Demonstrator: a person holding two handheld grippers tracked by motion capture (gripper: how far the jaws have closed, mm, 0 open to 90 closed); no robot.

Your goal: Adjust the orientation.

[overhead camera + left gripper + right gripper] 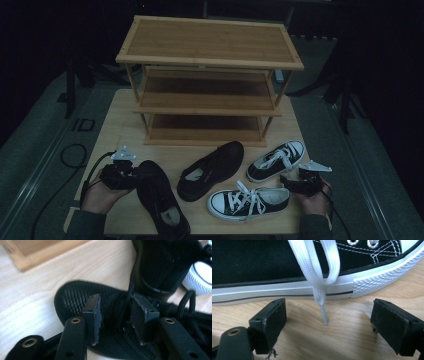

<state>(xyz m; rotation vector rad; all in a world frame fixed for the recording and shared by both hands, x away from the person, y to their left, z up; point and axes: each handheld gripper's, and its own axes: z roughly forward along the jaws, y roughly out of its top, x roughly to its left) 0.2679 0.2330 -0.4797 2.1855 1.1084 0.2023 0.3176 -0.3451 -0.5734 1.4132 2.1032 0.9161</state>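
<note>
1. Nearest the camera in the high view we have the near slip-on (160,197), a black mesh shoe lying on the surface (120,125) at its front left. Its long axis runs from the near edge up and a little left, heel toward us, toe away.
2. The rack (207,80), the biggest thing here, stands at the far side of the surface with three bare wooden shelves. We judge the shoes are bound for it.
3. The far slip-on (212,170) lies mid-surface, slanting up to the right, toe toward the rack.
4. Two black-and-white sneakers sit to the right: the near sneaker (248,202) lies almost crosswise, toe to the left; the far sneaker (276,160) slants up right.
5. Our left hand-held gripper (131,175) is at the toe end of the near slip-on. In the left gripper view its pads (93,315) straddle the shoe's upper (75,297), part-way apart; we cannot tell whether they press on it yet. This hand is the nearer one to that shoe, which lies just to its right.
6. Our right hand-held gripper (290,182) rests at the near sneaker's heel end, jaws wide and holding nothing. In the right gripper view the sneaker's side (287,287) lies crosswise just beyond them, a lace tip (324,316) dangling between.
</note>
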